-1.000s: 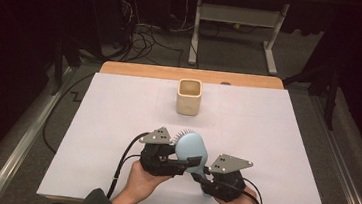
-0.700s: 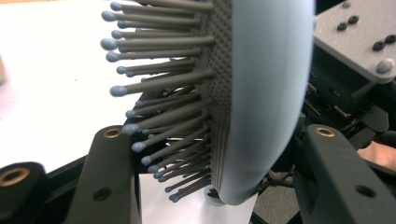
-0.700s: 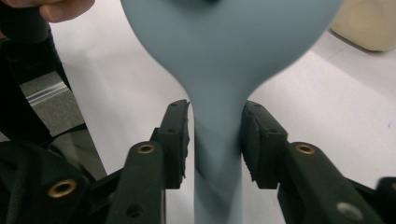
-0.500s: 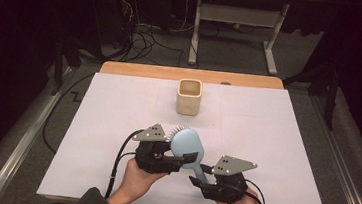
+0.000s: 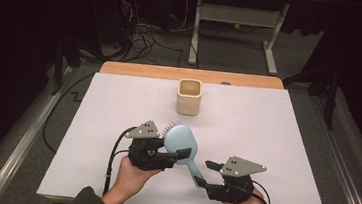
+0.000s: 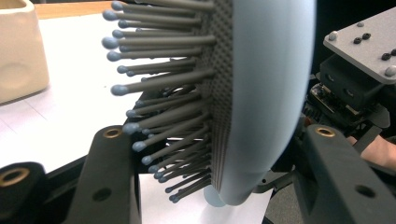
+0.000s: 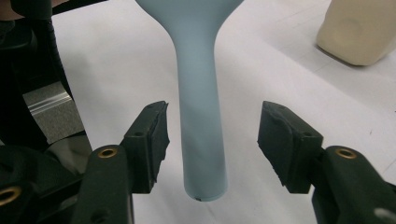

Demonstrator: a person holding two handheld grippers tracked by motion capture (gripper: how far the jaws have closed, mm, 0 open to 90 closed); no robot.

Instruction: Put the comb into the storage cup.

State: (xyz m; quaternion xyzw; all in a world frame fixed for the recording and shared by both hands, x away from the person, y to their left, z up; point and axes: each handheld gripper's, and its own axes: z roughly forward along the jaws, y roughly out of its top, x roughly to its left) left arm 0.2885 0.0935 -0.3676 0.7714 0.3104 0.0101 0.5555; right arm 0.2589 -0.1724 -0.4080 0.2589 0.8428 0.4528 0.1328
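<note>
Left hand-held gripper (image 5: 176, 157) pinches the pale blue plastic hairbrush (image 5: 181, 141) by its bristled head above the white surface (image 5: 275, 141); right hand-held gripper (image 7: 212, 135) has just been opening, pads clear of the handle between them.

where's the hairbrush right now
In the high view the hairbrush is near the table's front middle, its head clamped in the left gripper, its handle reaching toward the open right gripper.

The hairbrush (image 6: 261, 93) head runs past the left gripper view's top edge
</note>
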